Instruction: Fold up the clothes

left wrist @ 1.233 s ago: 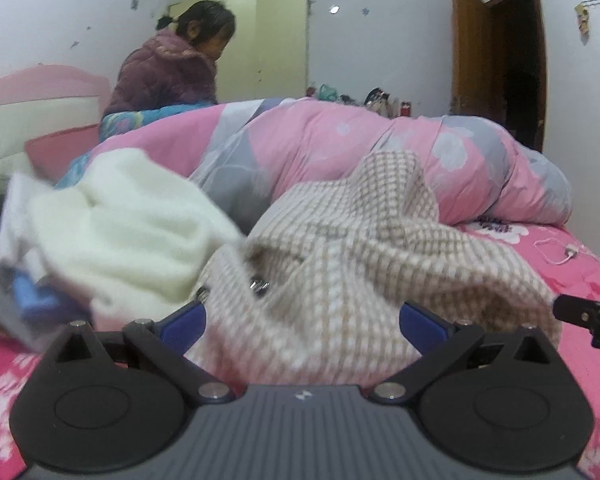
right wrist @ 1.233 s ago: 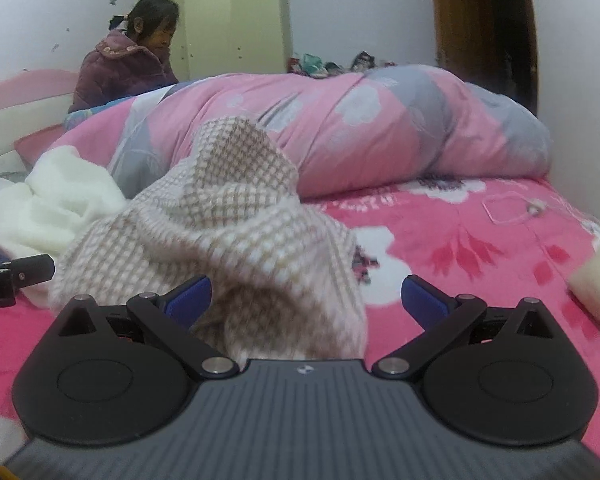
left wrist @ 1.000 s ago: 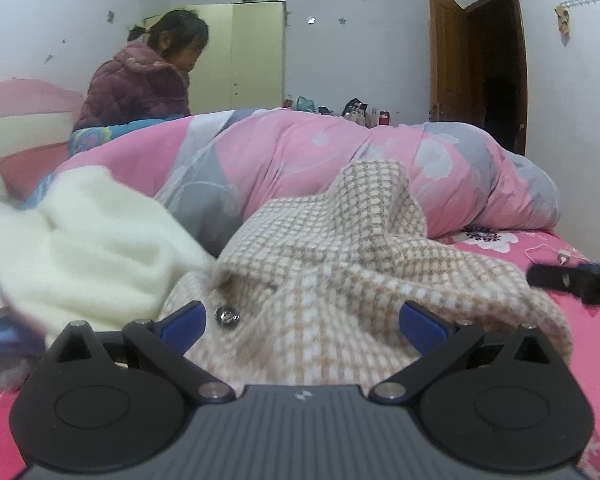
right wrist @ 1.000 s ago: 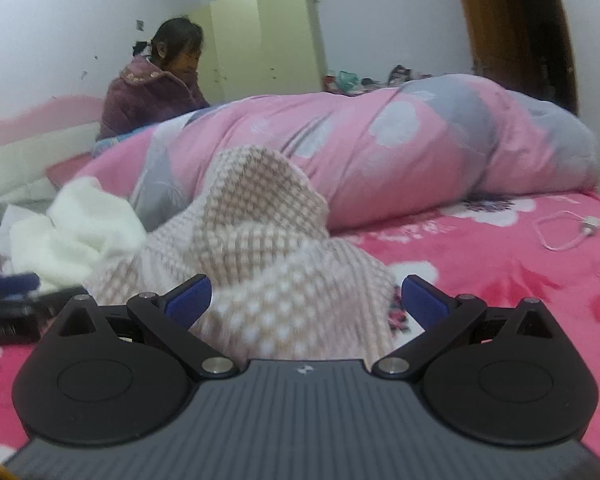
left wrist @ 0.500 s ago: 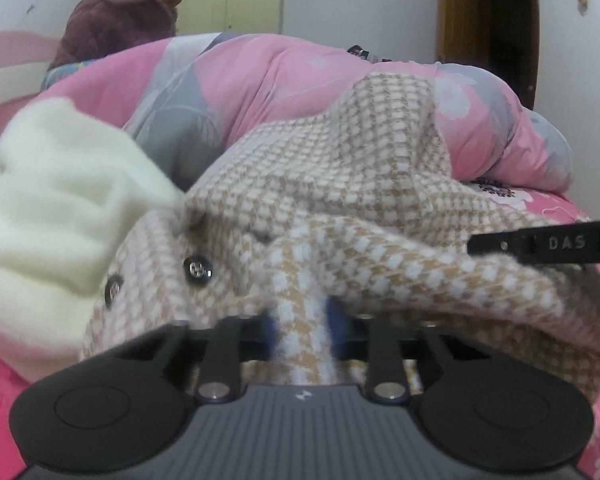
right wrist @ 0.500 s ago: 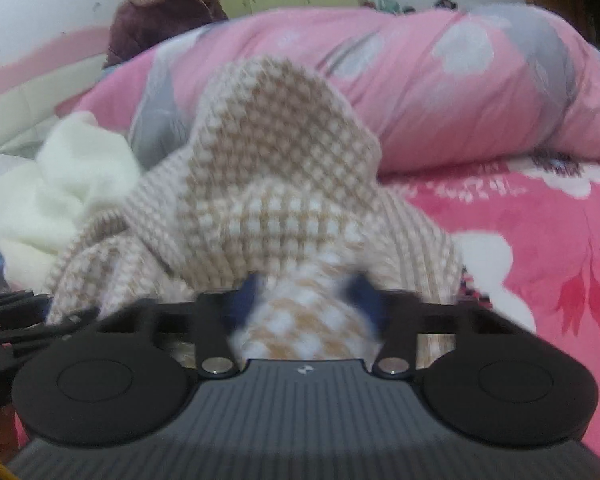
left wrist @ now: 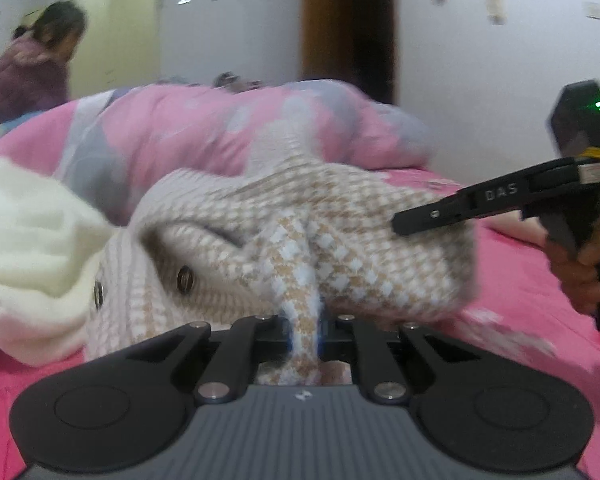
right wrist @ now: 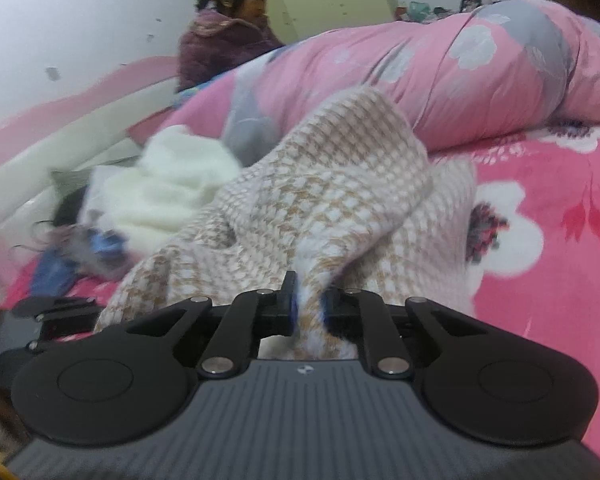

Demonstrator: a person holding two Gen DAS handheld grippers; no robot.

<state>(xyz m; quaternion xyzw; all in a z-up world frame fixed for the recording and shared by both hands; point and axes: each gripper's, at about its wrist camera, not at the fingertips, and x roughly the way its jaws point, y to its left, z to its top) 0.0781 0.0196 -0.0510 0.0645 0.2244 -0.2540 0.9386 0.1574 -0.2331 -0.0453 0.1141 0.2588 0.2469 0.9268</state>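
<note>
A beige and white houndstooth cardigan (left wrist: 360, 240) with metal snap buttons lies bunched on the pink floral bed sheet (right wrist: 548, 264). My left gripper (left wrist: 304, 332) is closing, and its blue pads pinch a fold of the knit at the near edge. My right gripper (right wrist: 310, 308) is closing too, its pads pressed on another fold of the same cardigan (right wrist: 340, 184). In the left wrist view the right gripper's black fingers (left wrist: 460, 204) reach in from the right, held by a hand (left wrist: 580, 276). The left gripper's fingers (right wrist: 56, 308) show at the left edge of the right wrist view.
A cream fleece garment (left wrist: 28, 232) lies left of the cardigan, with blue fabric (right wrist: 56, 268) beside it. A rolled pink and grey quilt (right wrist: 460, 72) crosses the bed behind. A person (right wrist: 228, 44) in a purple jacket sits at the far side. A doorway (left wrist: 348, 32) stands beyond.
Both grippers went from wide open to pinched on folds of the cardigan, moving in close to it. The cardigan is now pulled up and bunched between them.
</note>
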